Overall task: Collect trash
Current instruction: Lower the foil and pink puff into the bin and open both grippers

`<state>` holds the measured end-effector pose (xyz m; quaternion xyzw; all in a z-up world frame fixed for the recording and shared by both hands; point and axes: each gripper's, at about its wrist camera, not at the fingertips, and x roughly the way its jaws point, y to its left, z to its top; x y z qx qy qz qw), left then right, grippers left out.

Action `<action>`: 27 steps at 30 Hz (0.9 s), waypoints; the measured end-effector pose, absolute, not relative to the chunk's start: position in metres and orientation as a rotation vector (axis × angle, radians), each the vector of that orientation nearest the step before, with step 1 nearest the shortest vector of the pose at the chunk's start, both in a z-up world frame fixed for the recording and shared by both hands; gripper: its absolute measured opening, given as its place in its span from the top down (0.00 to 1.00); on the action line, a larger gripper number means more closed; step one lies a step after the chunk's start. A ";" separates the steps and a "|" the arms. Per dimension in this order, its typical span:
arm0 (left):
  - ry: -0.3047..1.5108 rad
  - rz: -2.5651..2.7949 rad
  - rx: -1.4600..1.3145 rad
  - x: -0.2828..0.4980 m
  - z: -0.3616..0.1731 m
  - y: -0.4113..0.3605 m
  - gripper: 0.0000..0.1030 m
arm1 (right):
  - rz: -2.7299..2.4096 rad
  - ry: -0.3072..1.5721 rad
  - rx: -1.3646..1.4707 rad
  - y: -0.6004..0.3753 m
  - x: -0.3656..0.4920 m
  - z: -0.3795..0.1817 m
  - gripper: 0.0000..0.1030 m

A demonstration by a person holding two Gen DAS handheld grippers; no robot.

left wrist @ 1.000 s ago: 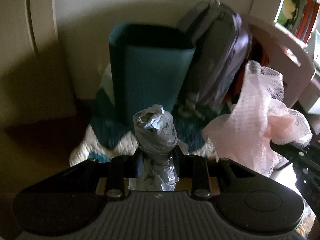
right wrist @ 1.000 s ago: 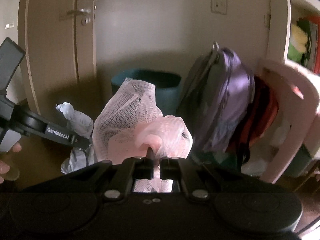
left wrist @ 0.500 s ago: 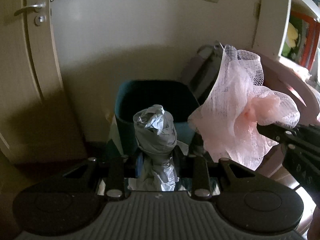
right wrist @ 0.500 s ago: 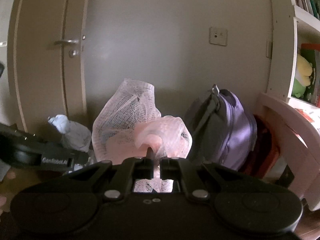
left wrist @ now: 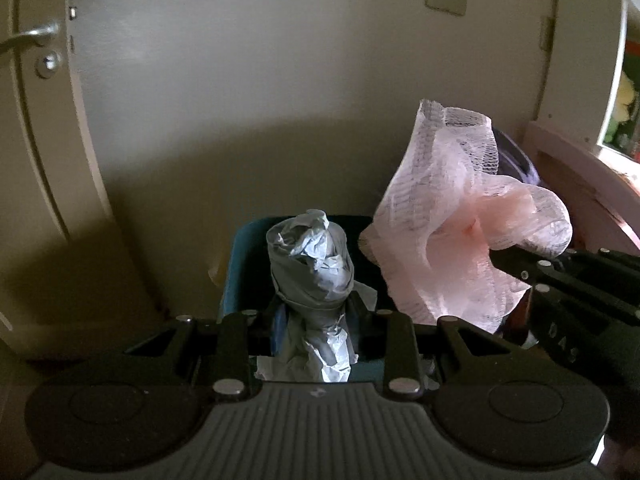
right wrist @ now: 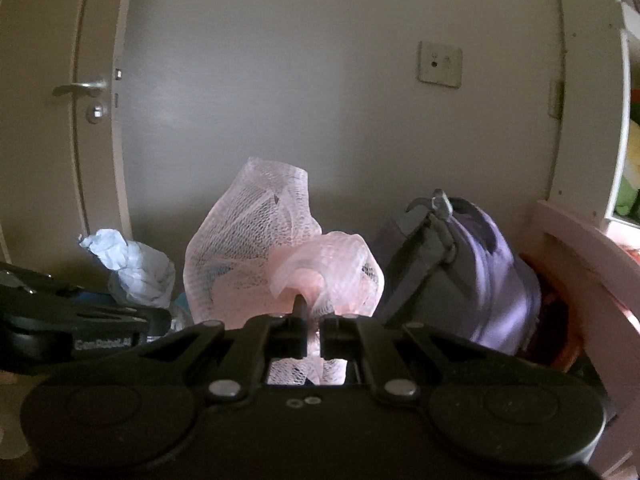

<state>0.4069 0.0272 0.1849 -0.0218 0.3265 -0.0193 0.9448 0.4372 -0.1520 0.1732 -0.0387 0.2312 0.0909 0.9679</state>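
My left gripper is shut on a crumpled grey-white plastic wad and holds it upright over the near rim of a teal bin. My right gripper is shut on a pink mesh net. In the left wrist view the net hangs at the right, above the bin's right side, with the right gripper behind it. In the right wrist view the plastic wad and the left gripper sit low at the left.
A purple-grey backpack leans beside the bin at the right. A pale pink chair frame stands further right. A door with a metal handle is at the left. A wall socket is straight ahead.
Both grippers have risen and closed in on the bin with their loads. The bin has dropped low in view, mostly hidden behind the wad and net. Both grips are unchanged.
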 end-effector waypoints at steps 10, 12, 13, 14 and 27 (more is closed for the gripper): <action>0.735 -0.015 -0.054 0.486 0.141 0.031 0.71 | 0.202 0.570 -0.074 -0.138 0.504 0.119 0.96; 0.753 -0.014 -0.051 0.499 0.131 0.030 0.71 | 0.208 0.596 -0.101 -0.134 0.511 0.105 0.96; 0.762 -0.009 -0.049 0.503 0.126 0.031 0.71 | 0.211 0.607 -0.110 -0.131 0.515 0.099 0.95; 0.772 -0.005 -0.046 0.509 0.122 0.030 0.71 | 0.216 0.621 -0.120 -0.130 0.518 0.092 0.95; 0.900 -0.009 0.003 0.550 0.078 0.016 0.71 | 0.290 0.739 -0.237 -0.111 0.529 0.060 0.85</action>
